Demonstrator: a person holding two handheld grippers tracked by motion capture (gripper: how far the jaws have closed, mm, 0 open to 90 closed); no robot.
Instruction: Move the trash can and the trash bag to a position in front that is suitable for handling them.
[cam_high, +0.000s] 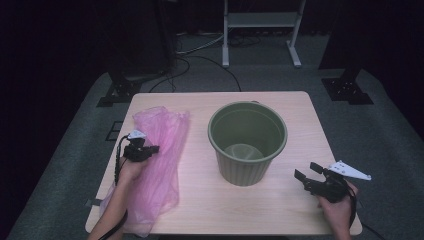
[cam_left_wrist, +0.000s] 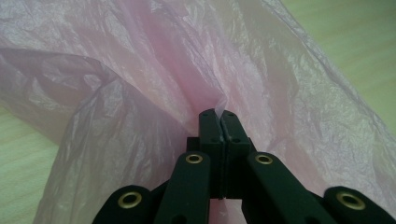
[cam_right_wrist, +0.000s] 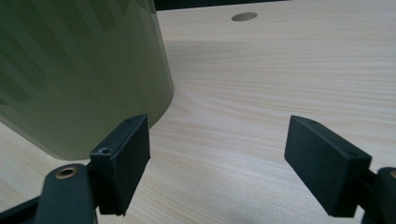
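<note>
So far only the grab was done: the left tongs (cam_left_wrist: 218, 122) pinched the pink bag (cam_high: 159, 165); the right tongs (cam_right_wrist: 217, 170) gaped wide beside the unlined green bin (cam_high: 247, 141).

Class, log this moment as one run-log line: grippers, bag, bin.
left gripper: shut on pink bag | right gripper: open, beside green bin | bin: upright on table
</note>
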